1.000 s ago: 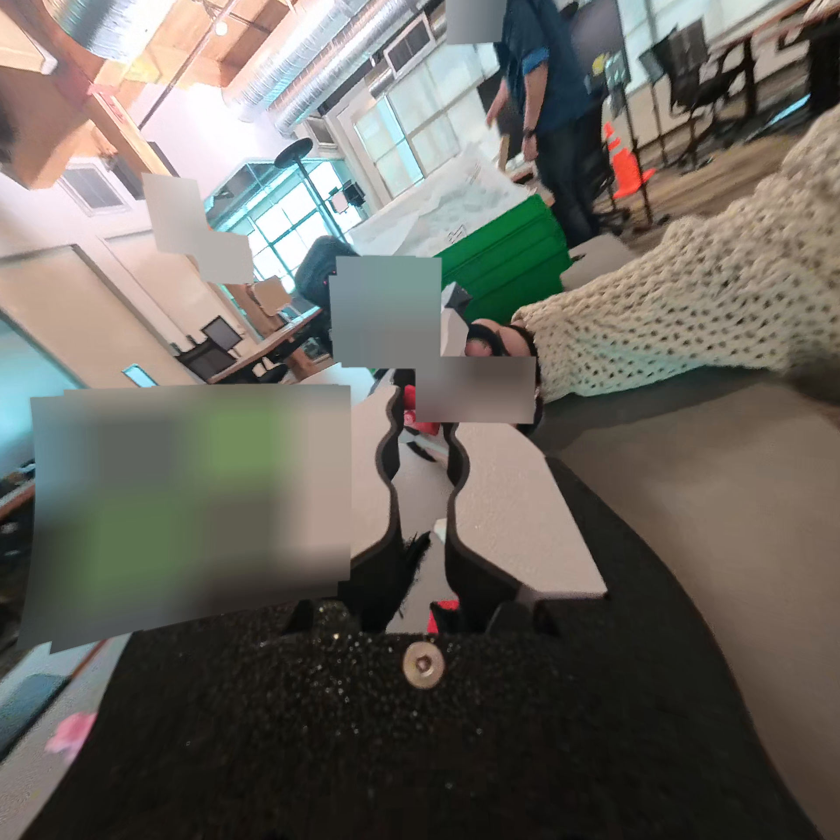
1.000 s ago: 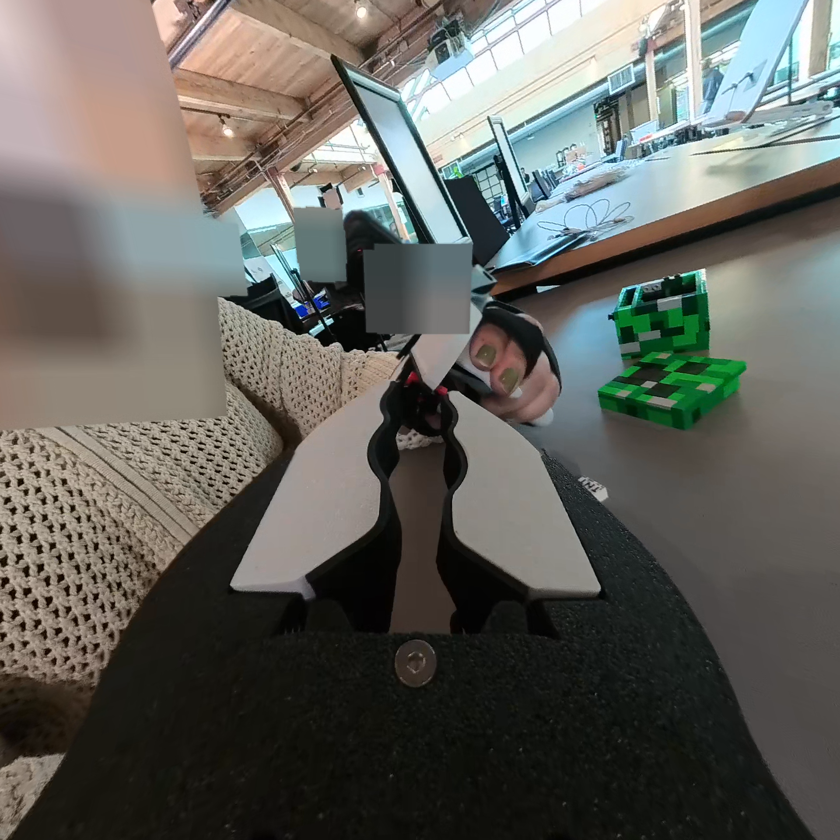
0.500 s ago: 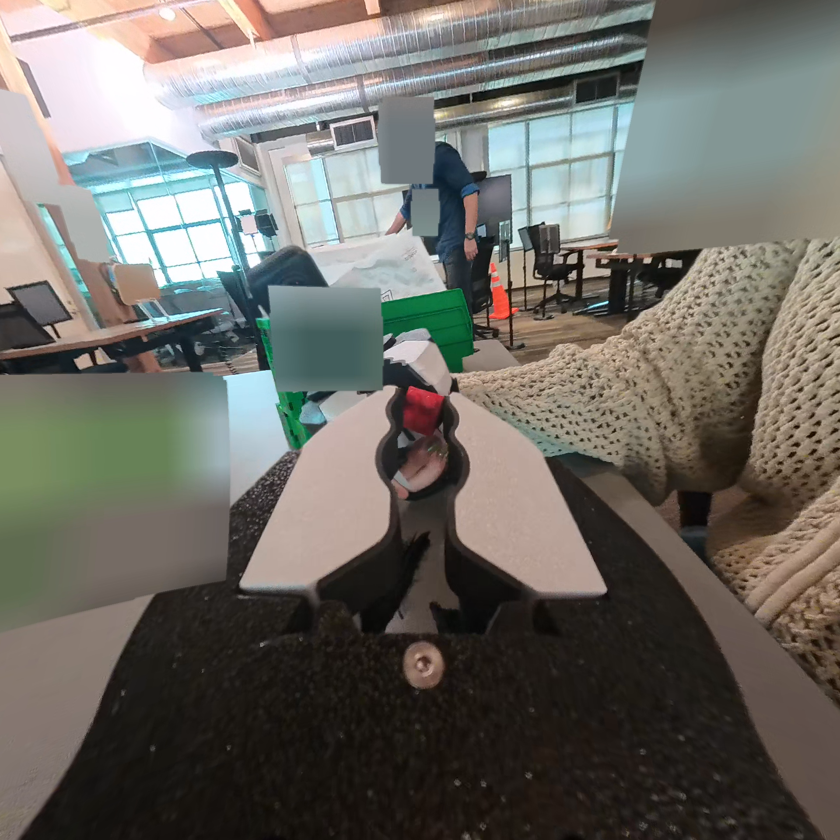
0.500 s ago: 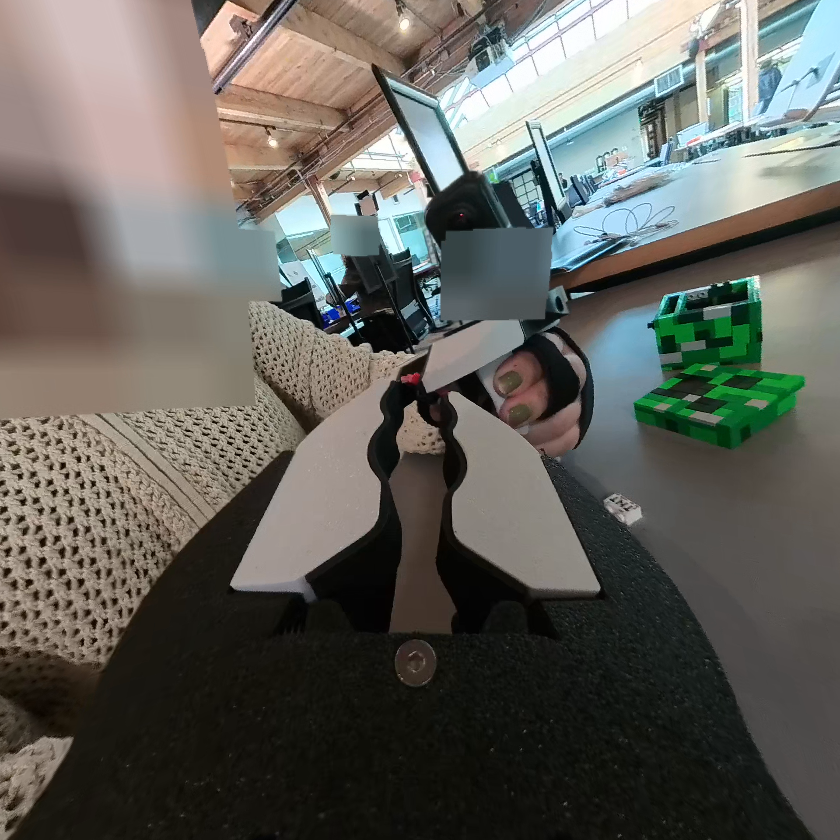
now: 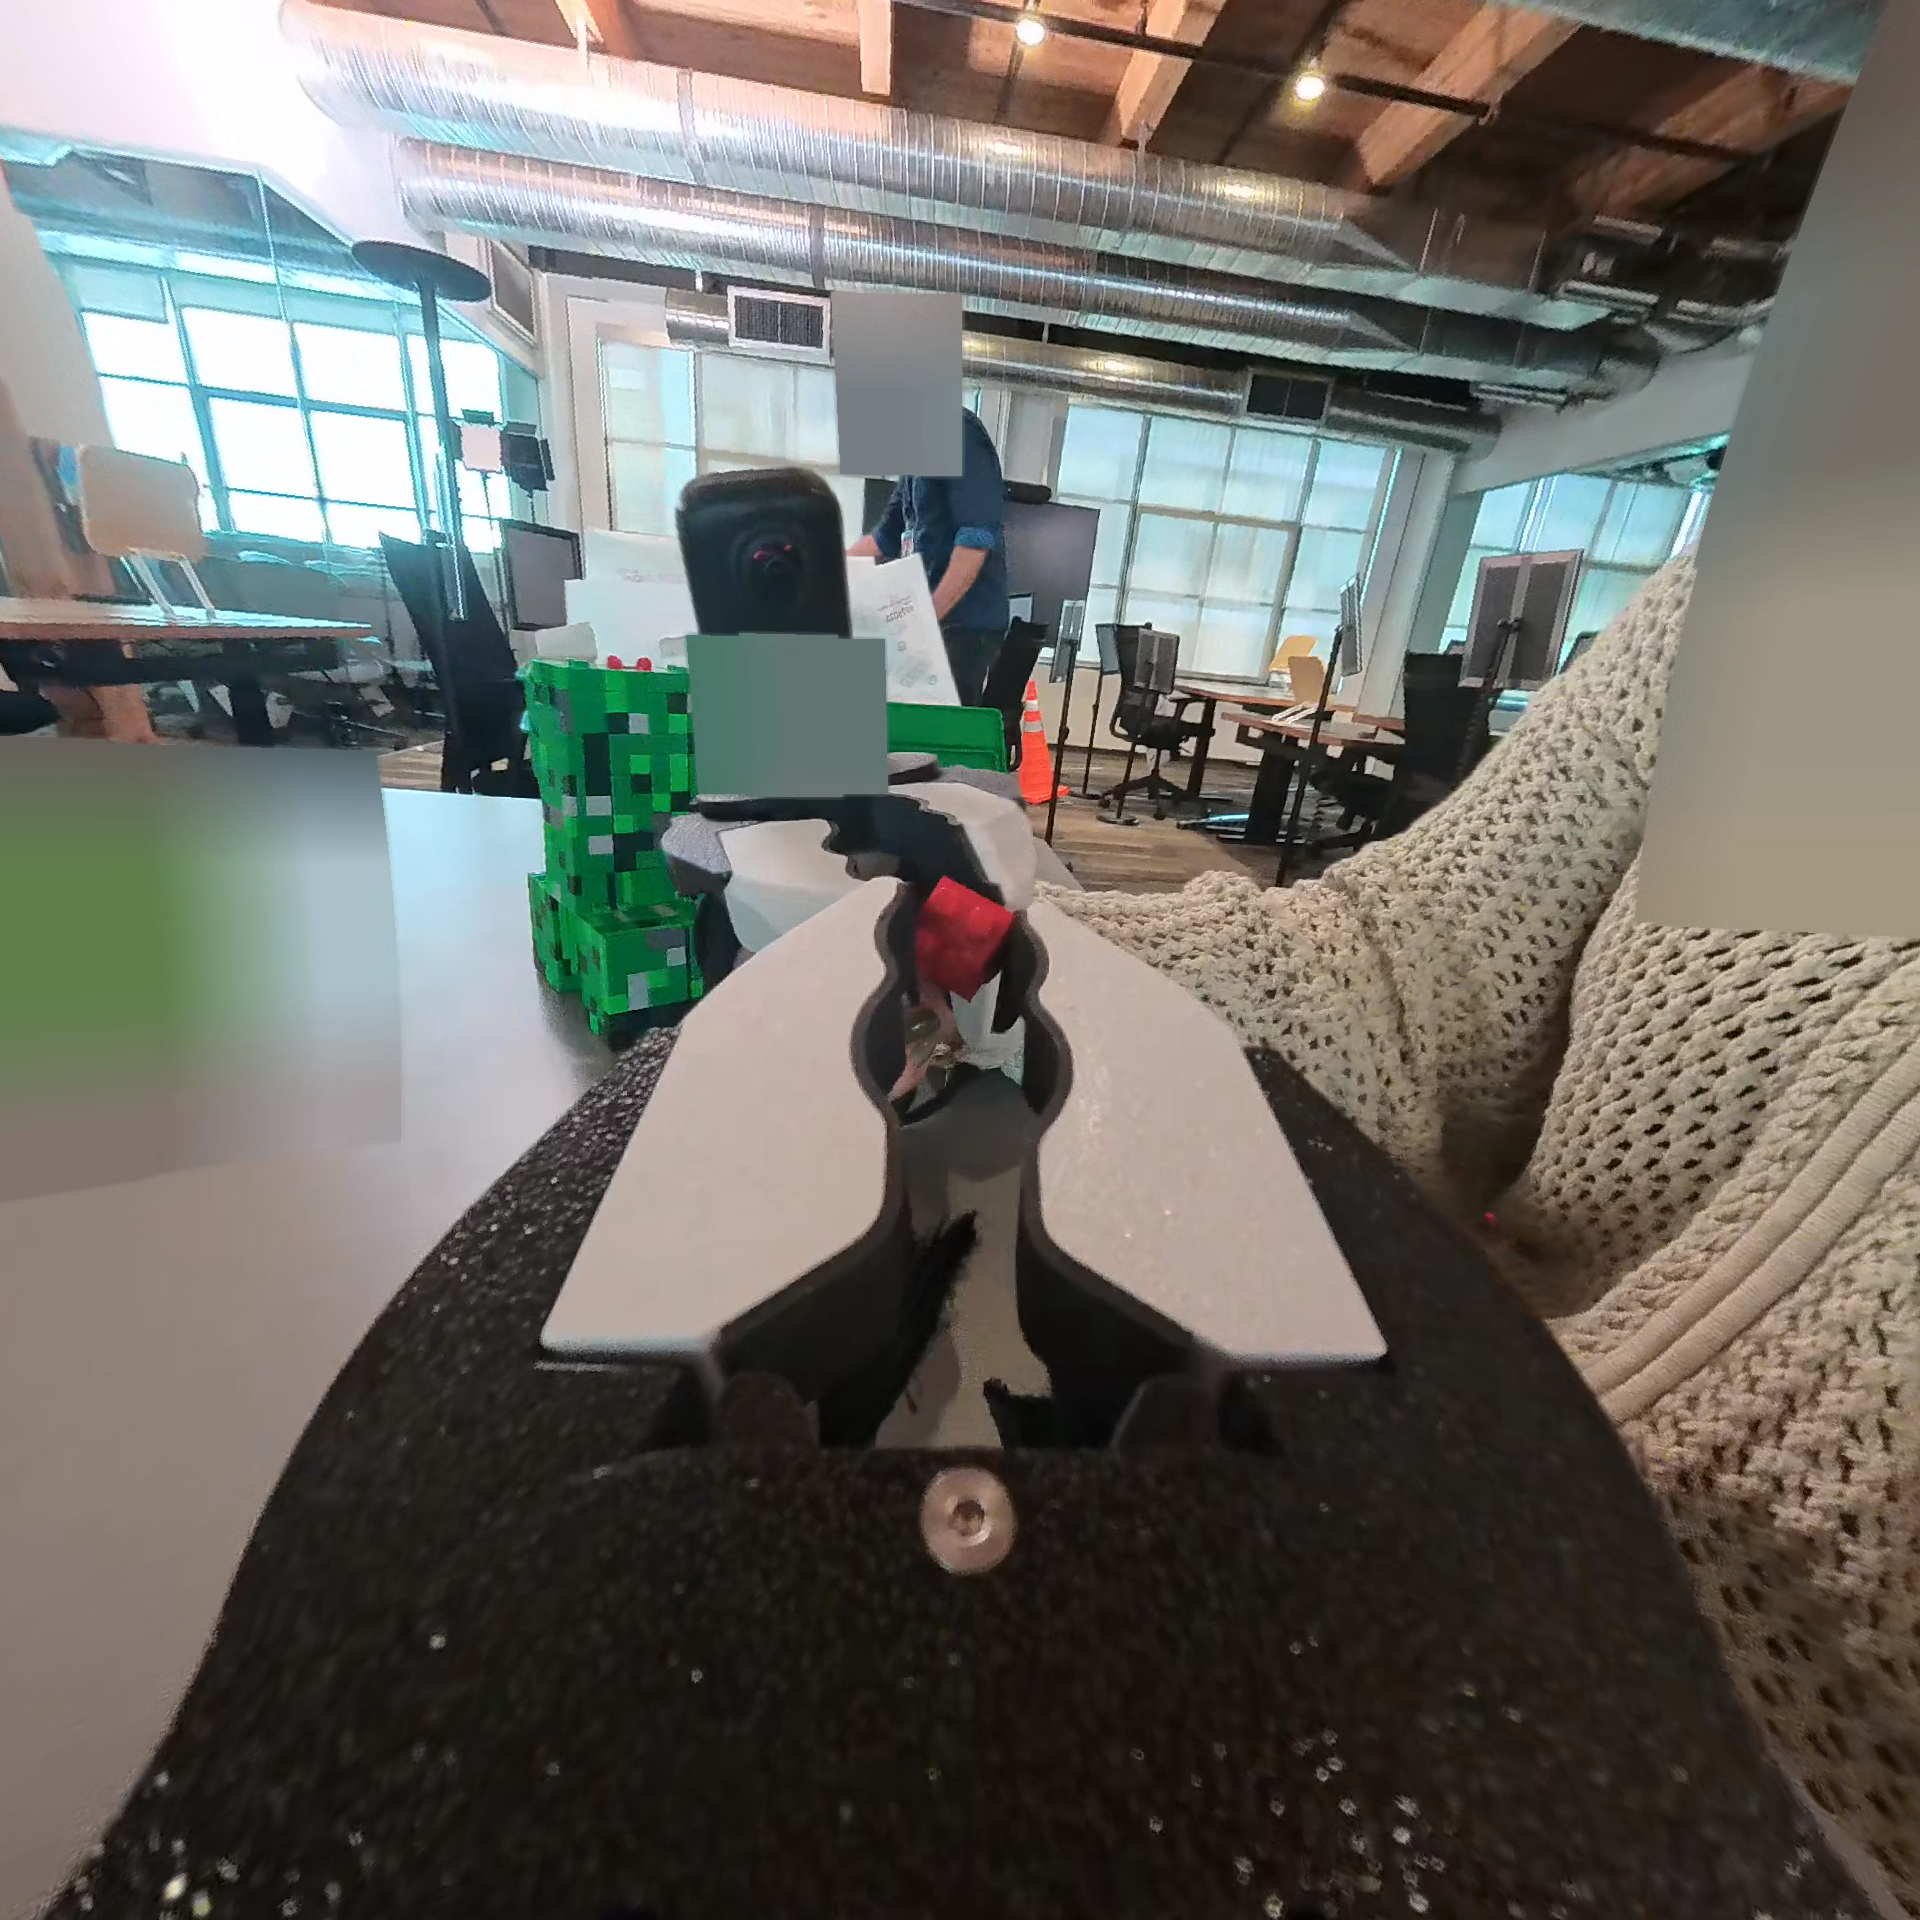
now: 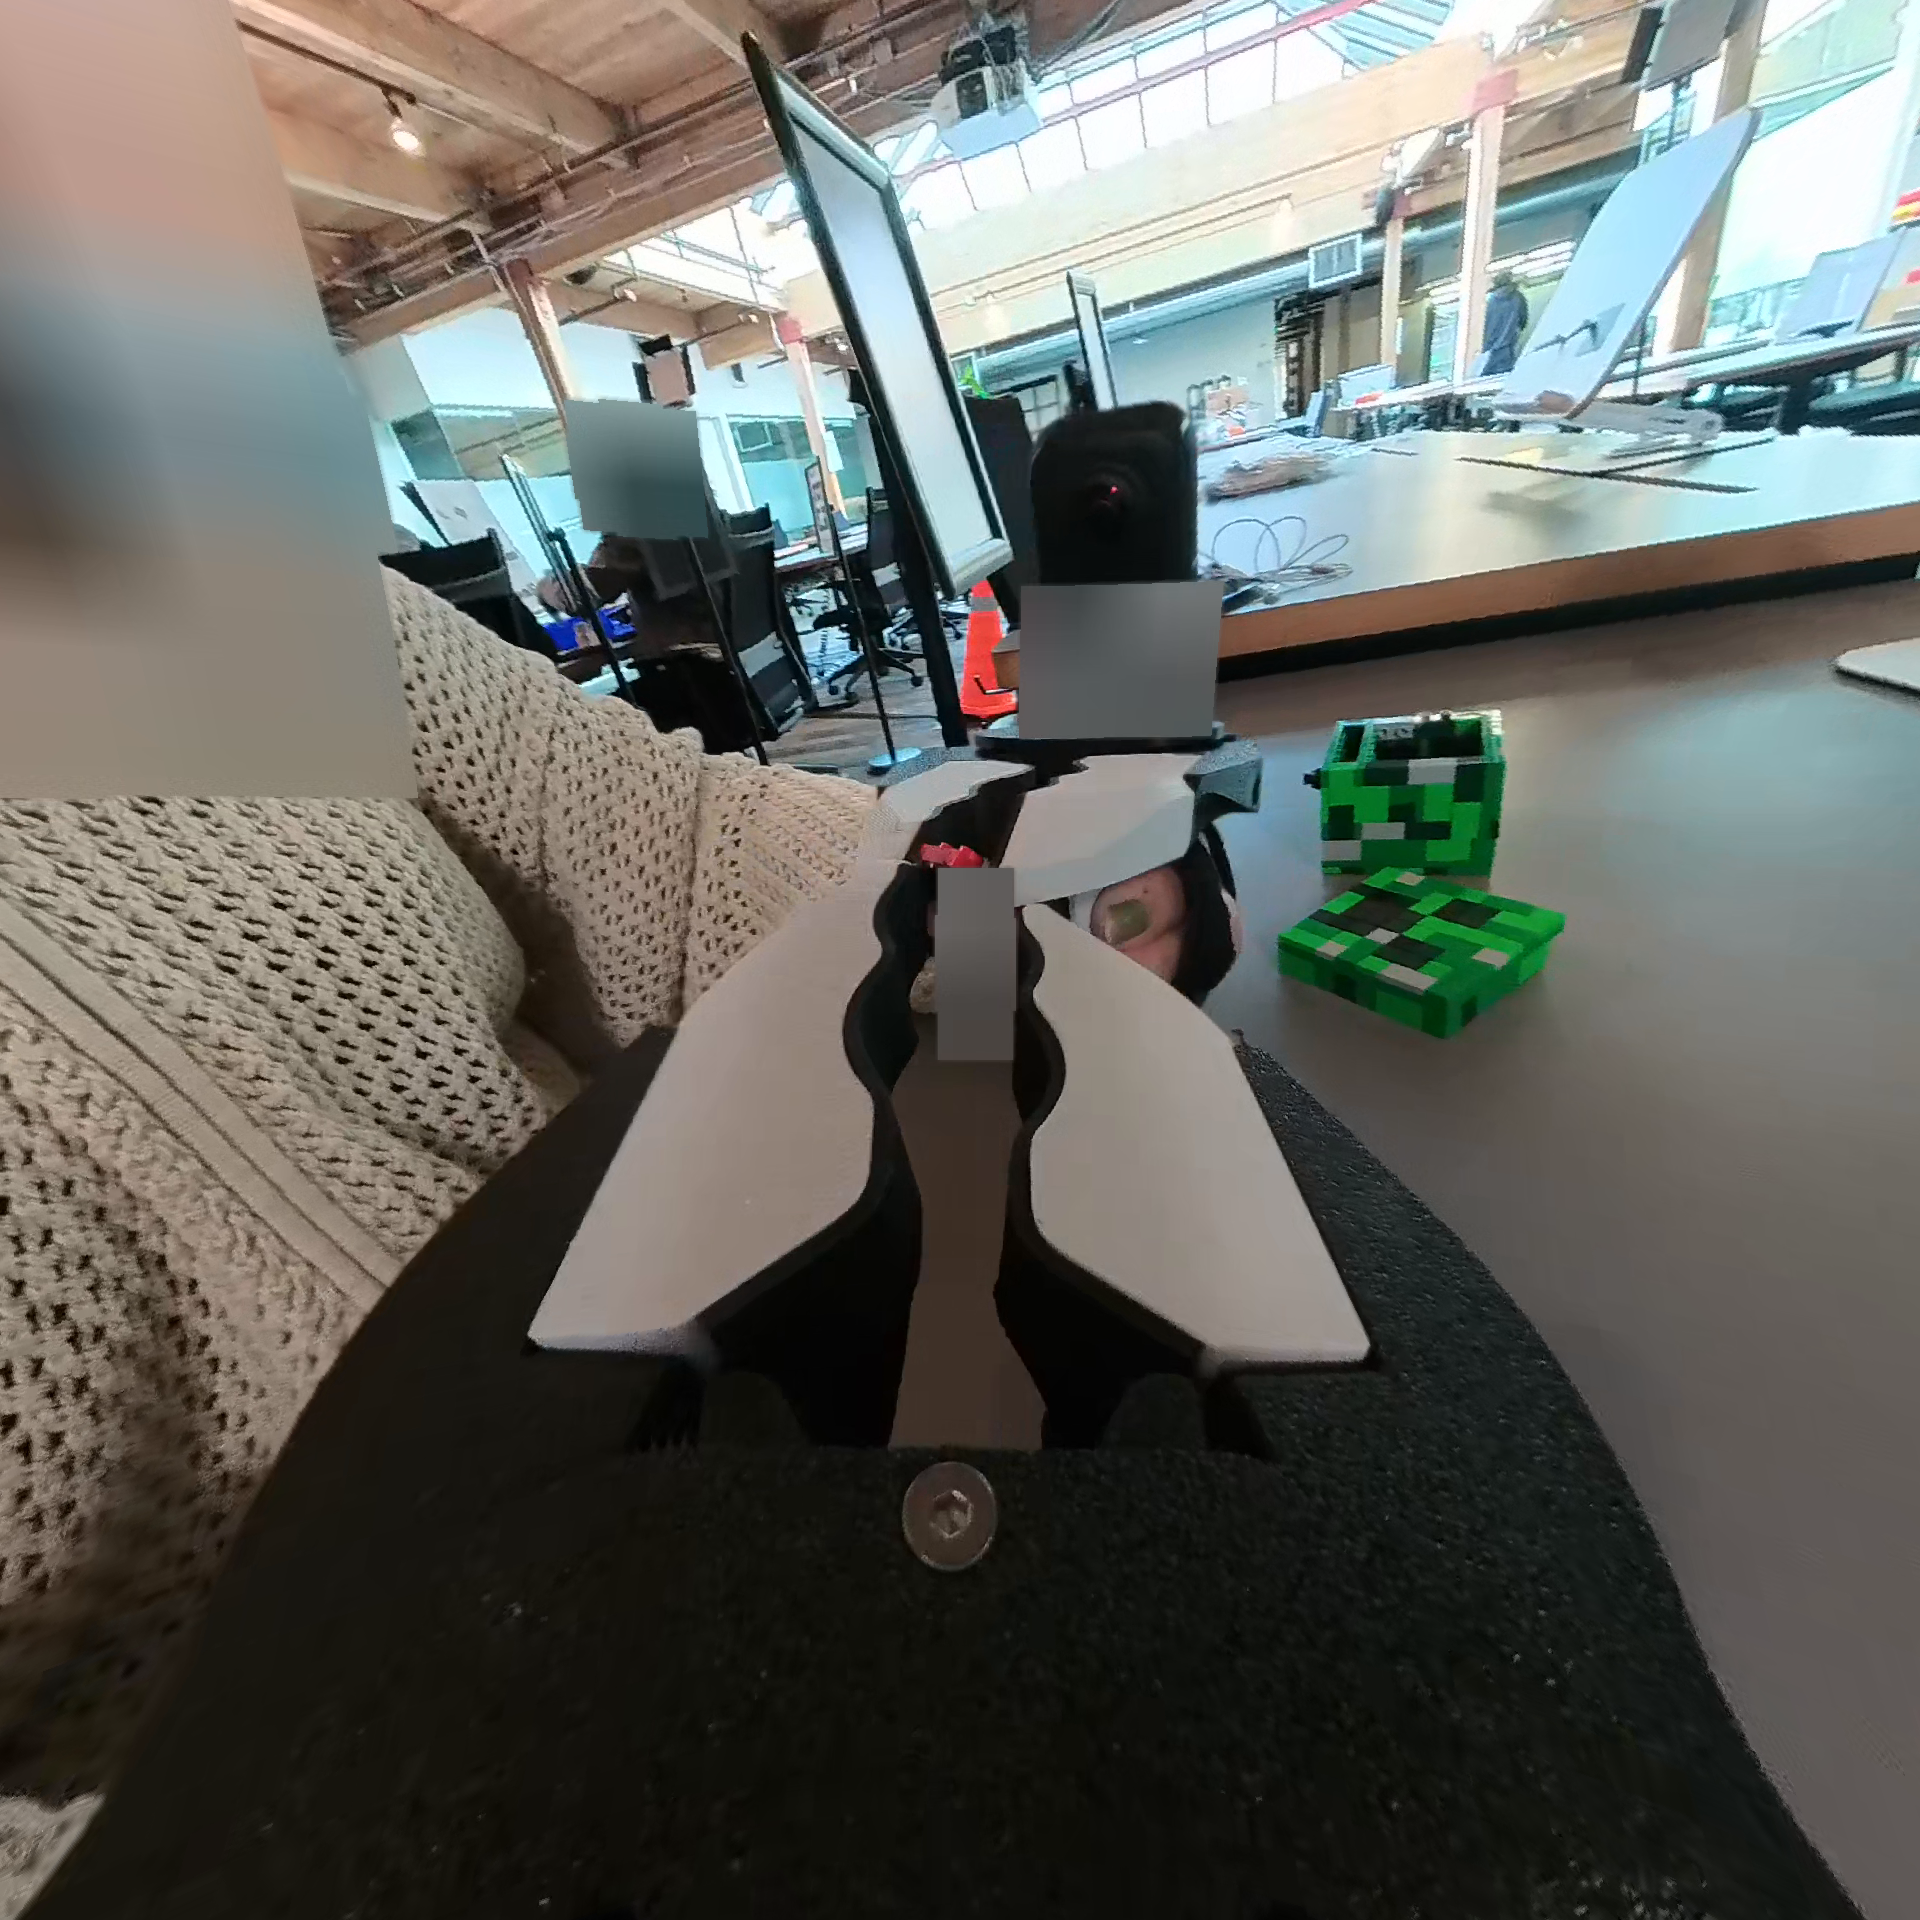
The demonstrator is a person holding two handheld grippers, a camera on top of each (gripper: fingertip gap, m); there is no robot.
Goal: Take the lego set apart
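Open-plan office with timber ceiling and ducts frames a dark grey table (image 6: 1714,1039) on which the set lies partly stripped, and the red brick piece (image 5: 961,935) is the landmark for everything else. Left of that piece in the left wrist view, and farther back, stands the green pixel-patterned body (image 5: 613,831), upright on its feet. At the piece itself, the left gripper (image 5: 961,940) has its jaws drawn in around it near the tips, so it looks pinched between them, while the right gripper (image 5: 894,842) meets it nose to nose from the far side. From the right wrist view the right gripper (image 6: 961,894) has its jaws narrowed, the red piece (image 6: 948,854) peeking just above its tips against the left gripper (image 6: 1049,805); I cannot tell whether the right one actually grips. Right of the piece there lie a hollow green box section (image 6: 1413,795) and, nearer, a flat green plate (image 6: 1418,961), both well apart from the tongs. Both tools are equally near; the pull would likely run along their shared line. A mosaic patch hides the contact and the piece's long axis
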